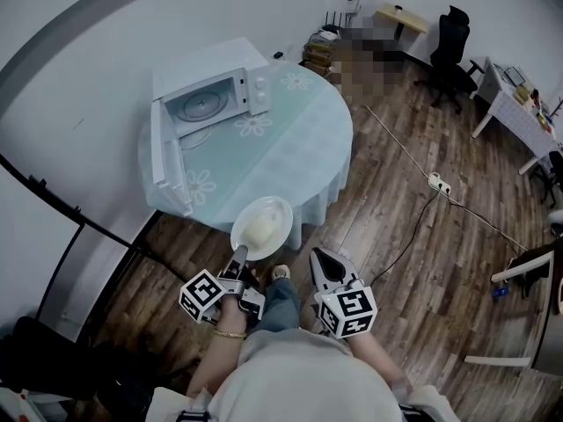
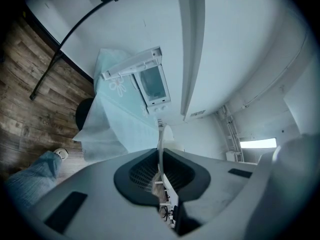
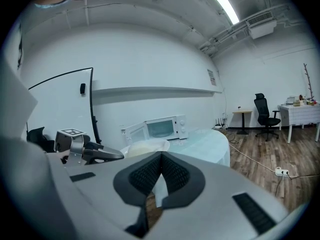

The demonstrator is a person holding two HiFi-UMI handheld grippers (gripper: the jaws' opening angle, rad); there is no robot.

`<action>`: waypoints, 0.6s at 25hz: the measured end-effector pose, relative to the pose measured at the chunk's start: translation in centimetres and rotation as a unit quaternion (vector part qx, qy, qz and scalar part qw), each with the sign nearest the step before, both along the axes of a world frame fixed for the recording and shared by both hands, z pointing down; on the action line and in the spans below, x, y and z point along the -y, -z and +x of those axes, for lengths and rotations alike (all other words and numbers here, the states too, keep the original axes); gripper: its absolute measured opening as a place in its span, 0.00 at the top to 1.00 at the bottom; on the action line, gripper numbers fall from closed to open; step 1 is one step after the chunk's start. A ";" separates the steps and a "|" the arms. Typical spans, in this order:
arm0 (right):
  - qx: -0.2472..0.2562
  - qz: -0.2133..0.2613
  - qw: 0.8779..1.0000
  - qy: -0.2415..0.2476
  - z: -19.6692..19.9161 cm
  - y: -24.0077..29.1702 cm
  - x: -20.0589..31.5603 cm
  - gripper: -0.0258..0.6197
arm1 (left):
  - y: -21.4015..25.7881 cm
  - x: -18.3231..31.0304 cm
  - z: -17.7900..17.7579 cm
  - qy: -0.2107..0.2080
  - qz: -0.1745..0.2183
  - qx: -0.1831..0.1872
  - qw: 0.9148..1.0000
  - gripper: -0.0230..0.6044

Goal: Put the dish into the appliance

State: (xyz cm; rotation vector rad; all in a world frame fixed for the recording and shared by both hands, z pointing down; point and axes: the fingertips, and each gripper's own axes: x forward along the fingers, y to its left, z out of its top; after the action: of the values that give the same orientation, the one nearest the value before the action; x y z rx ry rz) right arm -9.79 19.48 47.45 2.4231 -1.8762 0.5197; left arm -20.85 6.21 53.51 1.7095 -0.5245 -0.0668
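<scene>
On the round table (image 1: 308, 139): a white microwave (image 1: 215, 90) stands at the far left side, on a pale green cloth (image 1: 290, 161) printed with white flowers.
Microwave door (image 1: 160, 148): swung wide open and reaching out past the table's left edge; the glass turntable shows inside the cavity.
Dish (image 1: 277, 209): a white plate held in the air at the table's near edge, roughly level and clear of the cloth, well apart from the microwave on the table's far side.
Food (image 1: 255, 229): a pale rounded mound lying on the dish, on the half turned away from the table's middle.
Left gripper (image 1: 239, 255): just off the table's near edge; its jaws are clamped on the dish's rim, which runs edge-on between the pads in the left gripper view.
Right gripper (image 1: 321, 258): also off the table's near edge, to the right of the dish and apart from it; its jaws are brought together with nothing between them, and it points toward the table.
Person: stands at the table's near edge, in jeans, with a light shoe (image 1: 280, 272) just short of the cloth's hem.
Floor (image 1: 387, 227): dark wood planks all round the table.
Power strip (image 1: 438, 183): white, with its cable, lying on the floor well off to the table's right.
Office chair (image 1: 450, 55): black, far beyond the table's right side.
</scene>
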 end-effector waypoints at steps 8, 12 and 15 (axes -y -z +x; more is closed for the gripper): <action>0.002 -0.006 1.000 0.003 4.7 -0.6 3.7 0.95 | -0.6 4.3 4.3 0.010 -0.004 0.001 1.000 0.91; -0.001 -0.008 1.000 0.005 7.4 -0.5 6.3 0.95 | -1.0 7.2 6.7 0.017 -0.009 0.005 1.000 0.91; -0.007 -0.007 1.000 0.012 9.4 -0.2 8.7 0.95 | -1.3 9.5 8.5 0.024 -0.012 0.004 1.000 0.91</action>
State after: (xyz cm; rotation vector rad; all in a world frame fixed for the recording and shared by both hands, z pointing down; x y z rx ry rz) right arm -0.36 10.81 47.67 2.3861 -1.8863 0.5115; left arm -12.31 -3.32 54.78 1.6754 -0.5713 -0.0875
